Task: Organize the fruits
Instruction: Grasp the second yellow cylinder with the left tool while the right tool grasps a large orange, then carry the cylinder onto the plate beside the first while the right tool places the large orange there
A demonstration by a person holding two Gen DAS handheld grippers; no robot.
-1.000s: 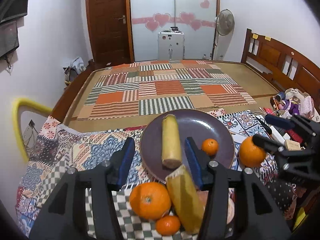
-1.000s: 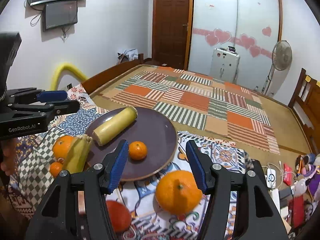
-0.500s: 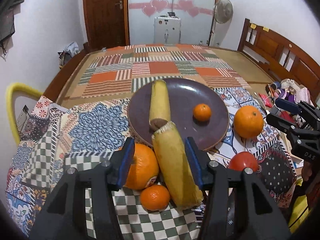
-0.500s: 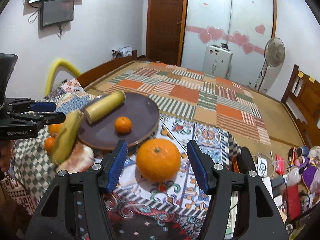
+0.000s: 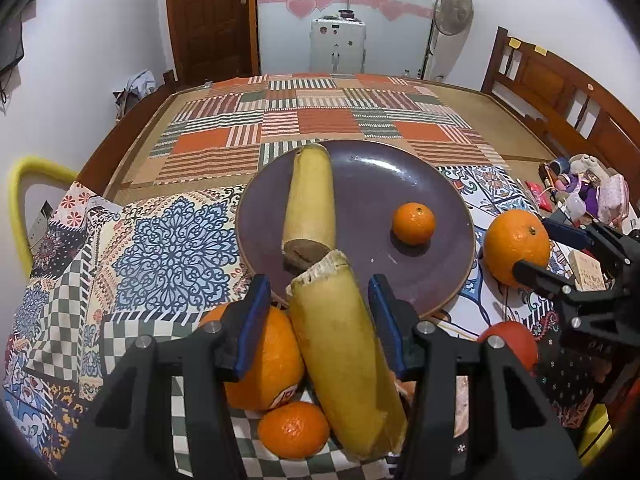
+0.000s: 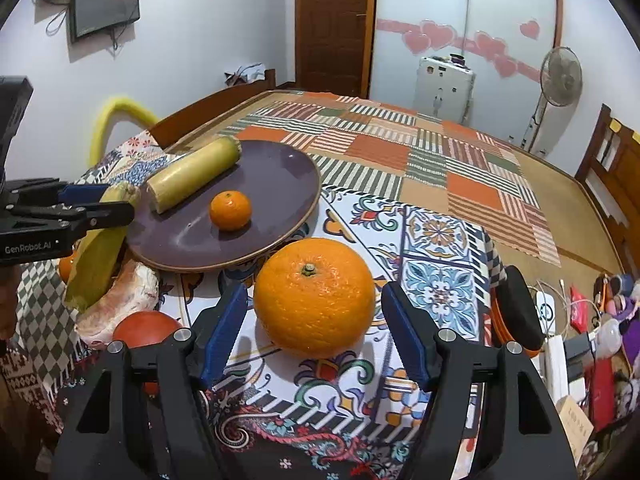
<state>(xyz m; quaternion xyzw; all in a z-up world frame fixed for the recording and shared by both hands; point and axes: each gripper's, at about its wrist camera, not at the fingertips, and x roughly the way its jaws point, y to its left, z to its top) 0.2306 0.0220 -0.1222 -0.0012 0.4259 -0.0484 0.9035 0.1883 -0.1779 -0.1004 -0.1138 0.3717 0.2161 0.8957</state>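
Observation:
A purple plate [image 5: 440, 216] [image 6: 276, 176] holds a yellow stalk piece [image 5: 310, 196] [image 6: 192, 172] and a small tangerine [image 5: 413, 223] [image 6: 230, 210]. My left gripper [image 5: 318, 320] is open around a second yellow stalk piece [image 5: 344, 360] [image 6: 96, 256] lying off the plate's near edge. A large orange [image 5: 268, 360] and a small tangerine [image 5: 294, 430] lie beside it. My right gripper [image 6: 314, 332] is open around another large orange [image 6: 315, 297] [image 5: 516, 246] on the cloth, its pads apart from the fruit.
A red tomato [image 6: 144, 330] [image 5: 512, 340] lies near the table's front. A pale lumpy item [image 6: 124, 300] sits under the stalk piece. Clutter of small items [image 6: 592, 336] lies at the right. A bed with a patchwork cover [image 5: 304, 120] is beyond the table.
Both grippers have moved forward and down: the left now straddles the second stalk piece, the right now straddles the large orange. The fruits have not moved.

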